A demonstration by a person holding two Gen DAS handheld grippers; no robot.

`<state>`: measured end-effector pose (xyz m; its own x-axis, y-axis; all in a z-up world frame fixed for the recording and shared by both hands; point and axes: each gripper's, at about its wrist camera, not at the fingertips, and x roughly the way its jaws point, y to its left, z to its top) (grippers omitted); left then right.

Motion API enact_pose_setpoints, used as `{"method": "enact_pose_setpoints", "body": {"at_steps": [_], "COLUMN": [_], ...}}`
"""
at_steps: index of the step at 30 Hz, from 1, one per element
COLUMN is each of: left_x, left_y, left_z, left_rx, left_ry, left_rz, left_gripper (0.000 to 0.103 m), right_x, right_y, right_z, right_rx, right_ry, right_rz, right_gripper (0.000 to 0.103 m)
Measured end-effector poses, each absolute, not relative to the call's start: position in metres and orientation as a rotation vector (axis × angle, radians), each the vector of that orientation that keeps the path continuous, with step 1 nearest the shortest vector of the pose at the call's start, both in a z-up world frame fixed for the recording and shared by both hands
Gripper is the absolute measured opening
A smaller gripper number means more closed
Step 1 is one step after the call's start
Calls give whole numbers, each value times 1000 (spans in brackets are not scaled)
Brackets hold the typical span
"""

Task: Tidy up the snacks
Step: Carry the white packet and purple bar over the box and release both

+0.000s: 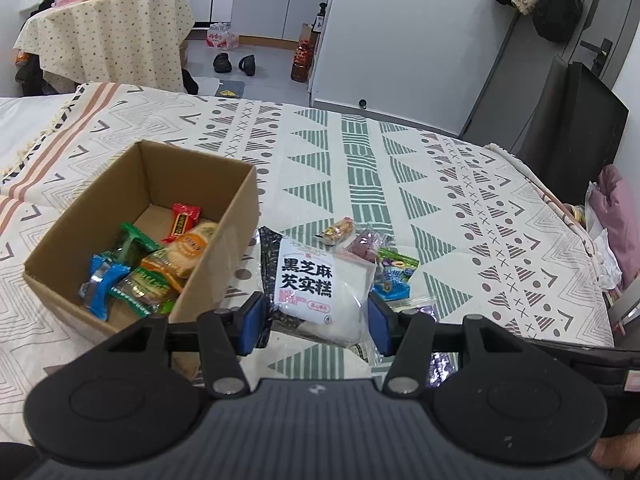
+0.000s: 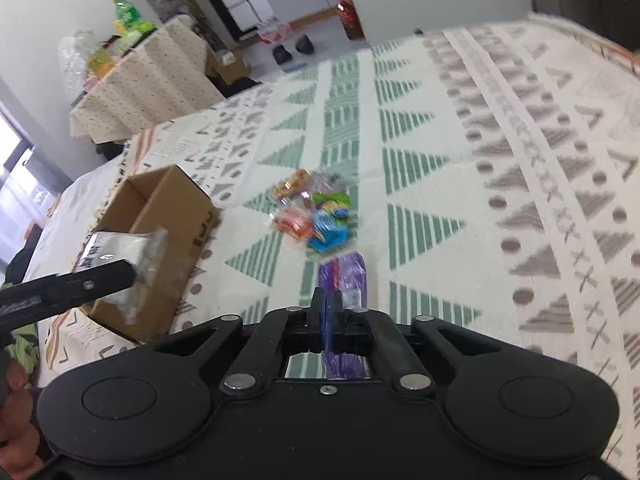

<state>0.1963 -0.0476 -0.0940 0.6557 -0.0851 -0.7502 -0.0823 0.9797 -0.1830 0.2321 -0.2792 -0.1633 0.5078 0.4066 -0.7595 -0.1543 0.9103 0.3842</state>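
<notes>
Bed: fills both views, under a cream spread with green and grey zigzag print; a soft, uneven surface.

Room: draped side table far left carrying bottles; shoes on the grey floor; dark coats hanging by a door, far right.

Box: open cardboard, left on the bed, part filled with wrapped snacks in red, orange, green and blue.

White bag: black print, clear edges. Left gripper has its blue pads apart at either side of it; the right wrist view shows the bag carried beside the box, so it is judged held, though pad contact is not clear.

Loose snacks: small heap mid-bed, right of the box.

Purple packet: pinched at its near end by the right gripper, jaws together on it.

Risks, as judgement: the slick bag may slip from a wide, light hold if tilted towards the box; the purple packet, caught by an edge only, may swing or drop if moved fast; the box may shift on the soft spread if knocked.
</notes>
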Motion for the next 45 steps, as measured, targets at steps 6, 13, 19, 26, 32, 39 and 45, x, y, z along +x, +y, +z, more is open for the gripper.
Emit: {"method": "enact_pose_setpoints", "body": {"at_steps": [6,13,19,26,32,39,45], "left_x": [193,196,202,208,208,204,200], "left_y": [-40,-37,-35,-38,-41,-38,-29], "left_z": [-105,-121,-134,-145,-145,-130,-112], "left_rx": [-218,-220,-224,-223,-219,-228,-248], "left_ry": [876,908,939,963,968,937,895], "left_rz": [9,17,33,32,25,24,32], "left_gripper": [53,53,53,53,53,53,53], "right_x": [228,233,240,246,243,238,231], "right_y": [-274,-261,-259,-256,-253,-259,-250], "right_z": [-174,-195,-207,-216,-217,-197,-173], "right_rx": [263,209,201,205,198,270,240], "right_ry": [995,1047,1061,1084,1096,1045,1002], "right_rz": [348,369,385,398,437,451,474], "right_gripper": [39,45,46,45,30,25,25]}}
